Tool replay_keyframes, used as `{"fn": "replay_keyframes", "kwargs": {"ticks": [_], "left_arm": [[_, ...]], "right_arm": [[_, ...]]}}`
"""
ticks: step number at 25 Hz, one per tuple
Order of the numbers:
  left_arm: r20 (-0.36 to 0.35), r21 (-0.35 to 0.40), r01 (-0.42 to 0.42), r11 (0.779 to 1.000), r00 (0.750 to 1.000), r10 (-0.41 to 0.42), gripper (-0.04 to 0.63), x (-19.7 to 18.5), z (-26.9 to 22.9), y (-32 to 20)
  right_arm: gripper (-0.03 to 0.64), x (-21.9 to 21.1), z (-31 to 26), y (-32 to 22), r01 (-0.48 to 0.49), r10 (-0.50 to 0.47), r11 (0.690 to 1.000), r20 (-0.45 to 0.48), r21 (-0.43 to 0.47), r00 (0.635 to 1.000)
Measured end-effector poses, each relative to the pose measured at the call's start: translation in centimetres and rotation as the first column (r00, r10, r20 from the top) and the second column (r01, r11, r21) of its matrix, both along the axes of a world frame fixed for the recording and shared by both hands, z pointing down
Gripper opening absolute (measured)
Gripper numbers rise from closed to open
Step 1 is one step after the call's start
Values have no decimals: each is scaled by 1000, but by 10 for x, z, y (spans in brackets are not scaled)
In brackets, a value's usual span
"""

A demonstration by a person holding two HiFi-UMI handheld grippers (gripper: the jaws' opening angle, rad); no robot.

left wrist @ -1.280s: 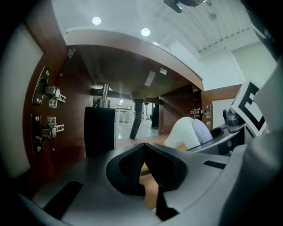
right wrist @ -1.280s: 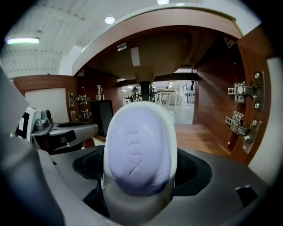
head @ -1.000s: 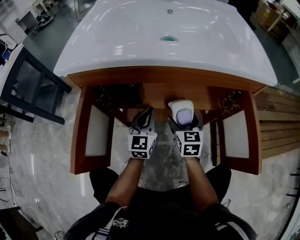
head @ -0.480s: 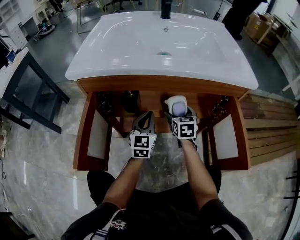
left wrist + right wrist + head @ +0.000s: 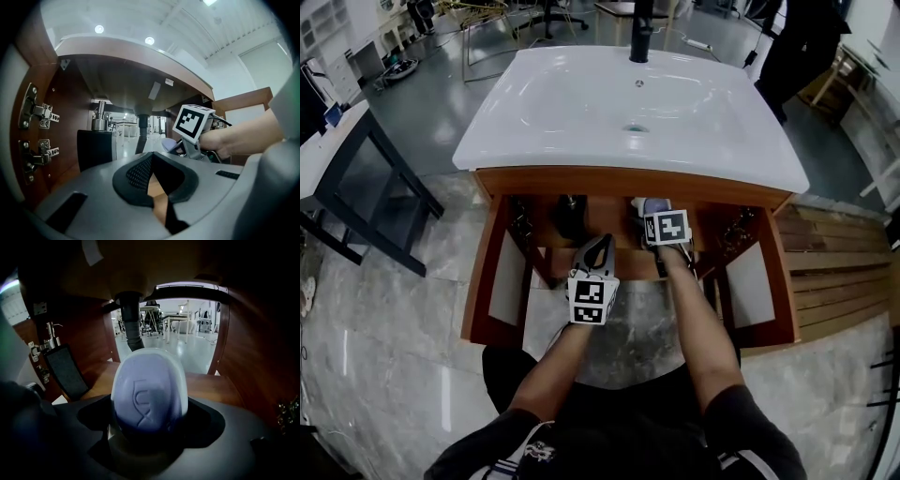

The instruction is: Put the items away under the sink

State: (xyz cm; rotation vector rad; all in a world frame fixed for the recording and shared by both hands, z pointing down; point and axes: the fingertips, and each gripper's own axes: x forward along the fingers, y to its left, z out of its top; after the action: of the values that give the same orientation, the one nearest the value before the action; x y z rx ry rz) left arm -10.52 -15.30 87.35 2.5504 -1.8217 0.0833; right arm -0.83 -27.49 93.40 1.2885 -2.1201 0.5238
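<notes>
A white bottle with a lavender cap [image 5: 149, 394] sits between the jaws of my right gripper [image 5: 149, 430], which is shut on it. In the head view this gripper [image 5: 654, 214] reaches into the open wooden cabinet [image 5: 628, 180] under the white sink [image 5: 628, 103], with the bottle [image 5: 653, 205] just under the front edge. My left gripper [image 5: 598, 247] hangs in front of the opening, shut and with nothing in it; its pads [image 5: 140, 171] meet. From the left gripper view the bottle [image 5: 168, 143] shows beside the right gripper's marker cube [image 5: 193, 122].
A black soap dispenser [image 5: 571, 217] [image 5: 96, 147] [image 5: 63, 369] stands on the cabinet floor at the left. The dark drain pipe [image 5: 131, 326] drops down the middle. Both cabinet doors [image 5: 492, 281] [image 5: 759, 281] stand open. A black table [image 5: 356, 178] is at the far left.
My right gripper has carried the bottle forward, from in front of the cabinet to under the sink's front edge. The left gripper has stayed about where it was.
</notes>
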Motion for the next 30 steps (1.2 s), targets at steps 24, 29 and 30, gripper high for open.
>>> {"fn": "replay_keyframes", "kwargs": {"ticks": [24, 29, 30], "left_arm": [[15, -25, -46, 999, 999, 47, 8, 9, 11, 10], [9, -12, -38, 999, 999, 38, 8, 8, 9, 7], [1, -9, -35, 999, 999, 35, 8, 6, 6, 5]], "right_arm": [[469, -4, 11, -21, -28, 33, 997, 59, -76, 998], [469, 0, -34, -13, -31, 26, 995, 60, 95, 998], [469, 0, -43, -9, -30, 21, 991, 65, 134, 998]]}}
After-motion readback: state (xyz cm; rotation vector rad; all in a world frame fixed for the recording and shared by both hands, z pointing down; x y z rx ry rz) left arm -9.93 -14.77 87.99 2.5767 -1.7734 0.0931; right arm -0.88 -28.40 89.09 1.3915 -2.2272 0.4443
